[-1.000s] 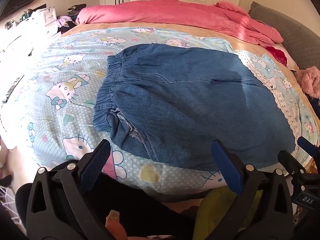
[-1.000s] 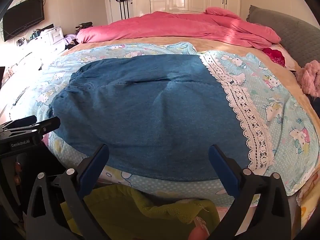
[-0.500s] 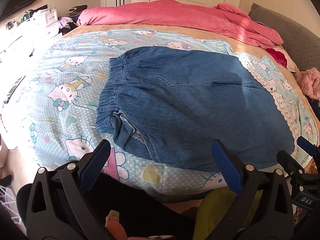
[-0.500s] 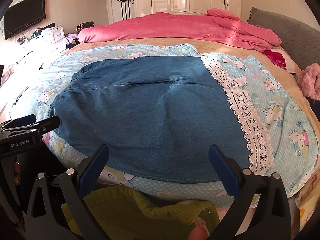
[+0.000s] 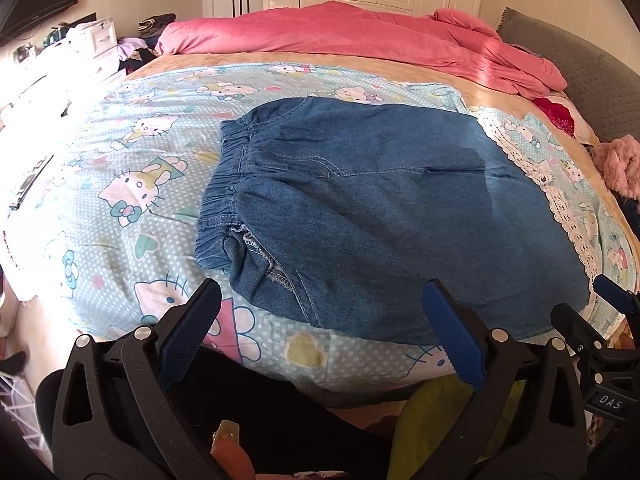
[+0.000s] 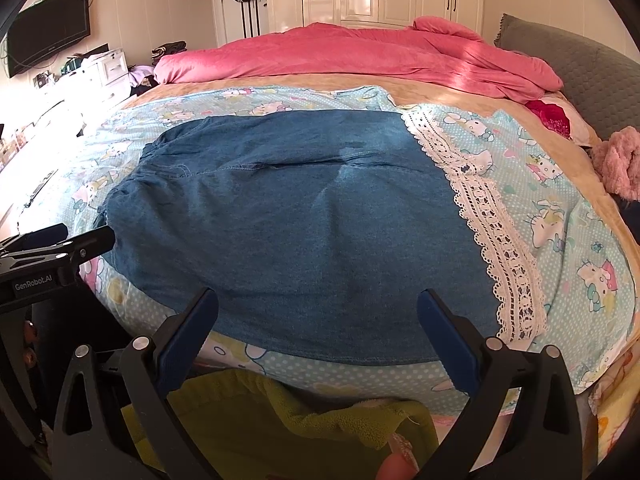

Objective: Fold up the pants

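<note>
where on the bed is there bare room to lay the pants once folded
Bare cartoon sheet lies left of the denim pants, from the waistband out to the bed's left edge. A narrower strip lies right of the lace trim. The pink duvet crowds the far end.

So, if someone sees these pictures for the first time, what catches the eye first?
First the blue denim pants, lying flat in the middle of the cartoon-cat bedspread with the elastic waistband to the left. Behind them, a pink duvet is heaped along the far side of the bed. Both grippers, left and right, hang open at the near edge.
</note>
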The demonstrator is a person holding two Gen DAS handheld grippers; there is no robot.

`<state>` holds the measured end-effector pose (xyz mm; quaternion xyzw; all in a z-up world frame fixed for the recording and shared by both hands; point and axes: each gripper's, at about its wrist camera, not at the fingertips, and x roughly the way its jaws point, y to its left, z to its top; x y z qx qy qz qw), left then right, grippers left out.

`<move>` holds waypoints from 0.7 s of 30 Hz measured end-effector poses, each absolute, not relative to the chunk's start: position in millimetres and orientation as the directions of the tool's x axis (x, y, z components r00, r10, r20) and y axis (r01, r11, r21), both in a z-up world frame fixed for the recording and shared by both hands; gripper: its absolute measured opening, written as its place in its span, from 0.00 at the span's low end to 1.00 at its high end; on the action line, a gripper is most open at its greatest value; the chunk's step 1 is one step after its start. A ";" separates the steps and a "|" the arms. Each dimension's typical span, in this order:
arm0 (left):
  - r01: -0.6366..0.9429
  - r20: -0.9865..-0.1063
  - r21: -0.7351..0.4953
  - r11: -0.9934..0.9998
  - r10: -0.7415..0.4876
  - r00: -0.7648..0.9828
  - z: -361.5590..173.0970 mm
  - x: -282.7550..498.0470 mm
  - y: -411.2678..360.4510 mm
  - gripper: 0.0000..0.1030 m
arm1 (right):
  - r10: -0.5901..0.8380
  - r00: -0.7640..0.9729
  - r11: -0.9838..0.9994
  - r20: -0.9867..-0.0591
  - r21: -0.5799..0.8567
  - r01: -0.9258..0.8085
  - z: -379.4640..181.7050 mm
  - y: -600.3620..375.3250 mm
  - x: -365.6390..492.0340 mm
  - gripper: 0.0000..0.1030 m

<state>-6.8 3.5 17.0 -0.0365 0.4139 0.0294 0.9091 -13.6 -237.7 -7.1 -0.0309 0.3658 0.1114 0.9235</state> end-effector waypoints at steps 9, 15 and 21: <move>-0.082 -0.753 -0.042 0.996 0.022 0.657 17.6 -6.6 2.7 0.92 | 0.183 0.708 0.973 -0.682 0.024 -0.230 -8.1 -238.0 -12.9 0.96; -0.085 -0.756 -0.040 0.996 0.025 0.655 16.9 -5.3 2.5 0.92 | 0.186 0.708 0.972 -0.682 0.024 -0.232 -8.0 -237.7 -12.2 0.96; -0.097 -0.766 -0.050 0.994 0.025 0.643 13.4 0.6 8.5 0.92 | 0.195 0.708 0.970 -0.679 0.028 -0.240 -6.2 -234.7 -4.6 0.96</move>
